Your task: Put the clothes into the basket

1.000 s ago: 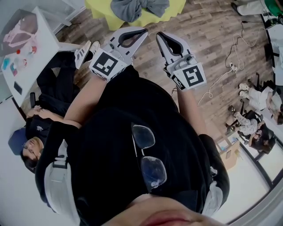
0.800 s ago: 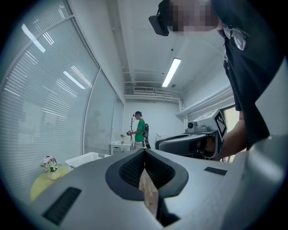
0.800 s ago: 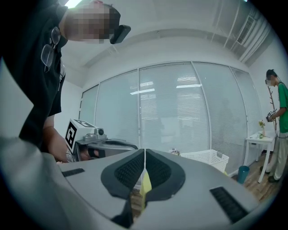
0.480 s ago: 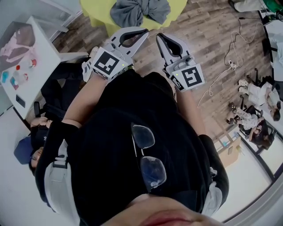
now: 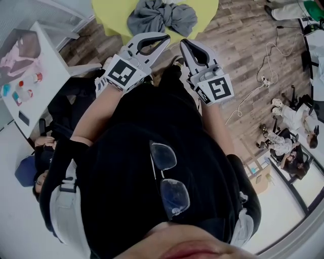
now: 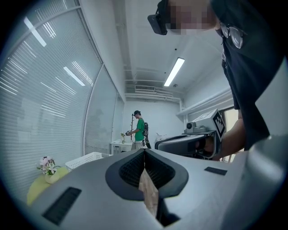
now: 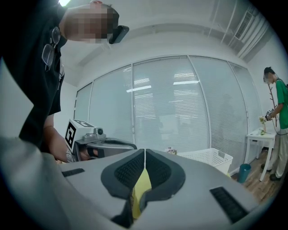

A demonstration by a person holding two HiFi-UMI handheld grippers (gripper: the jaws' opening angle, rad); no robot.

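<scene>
A heap of grey clothes (image 5: pixel 162 15) lies on a round yellow table (image 5: pixel 111 10) at the top of the head view. My left gripper (image 5: pixel 165 36) and right gripper (image 5: pixel 183 42) are held side by side just short of the table edge, both pointing toward the heap. Each is shut with nothing between its jaws, as the left gripper (image 6: pixel 144 151) and the right gripper (image 7: pixel 145 151) show in their own views. A white slatted basket (image 7: pixel 208 158) stands ahead beyond the table, and the basket (image 6: pixel 87 159) also shows at the left of the left gripper view. Neither gripper view shows the clothes.
A person in dark clothes (image 5: pixel 55 121) sits on the floor at the left beside a white table (image 5: pixel 30 66) with small items. Cables (image 5: pixel 258 76) and toys lie on the wooden floor at the right. A person in green (image 6: pixel 138 130) stands at a small white table (image 7: pixel 261 134).
Both grippers have moved forward together toward the yellow table. The grey clothes heap now sits lower and fuller in the head view. Both stay shut.
</scene>
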